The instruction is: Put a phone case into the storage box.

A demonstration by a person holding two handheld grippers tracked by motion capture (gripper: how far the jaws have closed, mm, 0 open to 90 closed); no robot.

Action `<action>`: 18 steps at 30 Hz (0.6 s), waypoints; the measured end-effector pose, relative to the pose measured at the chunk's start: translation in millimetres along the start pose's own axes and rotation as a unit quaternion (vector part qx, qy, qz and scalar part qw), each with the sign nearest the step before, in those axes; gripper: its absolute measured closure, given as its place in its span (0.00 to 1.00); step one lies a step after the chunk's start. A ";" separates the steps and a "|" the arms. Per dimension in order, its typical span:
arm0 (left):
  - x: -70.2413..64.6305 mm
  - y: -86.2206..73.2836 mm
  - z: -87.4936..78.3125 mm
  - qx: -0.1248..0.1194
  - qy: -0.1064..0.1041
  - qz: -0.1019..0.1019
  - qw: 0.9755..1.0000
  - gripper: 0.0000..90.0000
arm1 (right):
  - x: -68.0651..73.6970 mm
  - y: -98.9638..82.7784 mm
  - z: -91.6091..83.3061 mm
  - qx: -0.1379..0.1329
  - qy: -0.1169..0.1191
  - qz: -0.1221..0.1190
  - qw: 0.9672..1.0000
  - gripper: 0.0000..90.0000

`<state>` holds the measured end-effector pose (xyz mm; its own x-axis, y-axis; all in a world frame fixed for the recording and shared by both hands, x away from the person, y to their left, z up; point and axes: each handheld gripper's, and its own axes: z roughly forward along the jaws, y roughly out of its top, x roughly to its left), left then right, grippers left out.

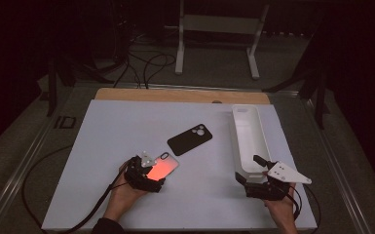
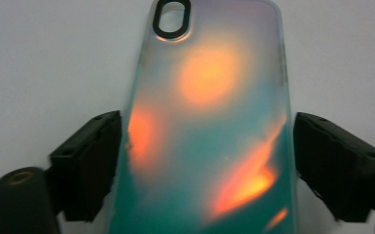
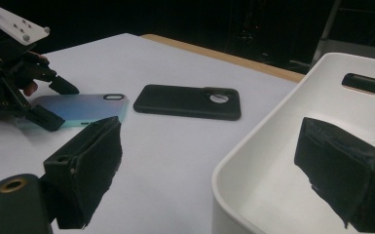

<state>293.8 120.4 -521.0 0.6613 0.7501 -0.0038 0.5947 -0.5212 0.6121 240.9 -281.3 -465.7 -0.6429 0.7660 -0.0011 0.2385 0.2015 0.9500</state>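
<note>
An iridescent phone case [image 2: 209,97], glowing orange and teal, lies flat on the white table [image 1: 126,131], camera hole pointing away. My left gripper [image 1: 152,171] straddles its near end. The jaws stand close against both long edges, with a hair of a gap at the right pad [image 2: 321,161]. A black phone case [image 1: 190,139] lies just beyond it. My right gripper [image 1: 248,168] is open across the near end wall of a long white bin [image 1: 234,131]; one jaw is outside the bin, the other inside. The right gripper view shows the iridescent phone case [image 3: 85,108], black phone case [image 3: 187,101] and left gripper [image 3: 52,102].
The white bin [image 3: 272,141] runs front to back along the table's right side and looks empty. A wooden strip [image 1: 175,95] edges the far side of the table. Cables and a white stand [image 1: 219,29] are on the dark floor beyond.
</note>
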 end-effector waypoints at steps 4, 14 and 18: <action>-0.5 0.5 -0.1 0.001 0.000 0.000 1.000 0.17 | 0.9 0.3 0.6 0.002 0.001 -0.001 1.000 0.11; -2.9 3.2 -6.4 -0.019 -0.006 -0.005 1.000 0.19 | 4.1 3.7 2.5 0.002 0.009 0.000 1.000 0.11; -5.1 8.0 -17.0 -0.044 -0.002 -0.010 0.999 0.19 | 5.9 4.8 4.3 0.008 0.011 0.004 1.000 0.11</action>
<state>287.4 119.4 -502.7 0.6524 0.7576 -0.0201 0.5646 -0.4682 0.6797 241.4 -273.2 -462.6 -0.6571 0.7537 0.0146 0.2554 0.2044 0.9450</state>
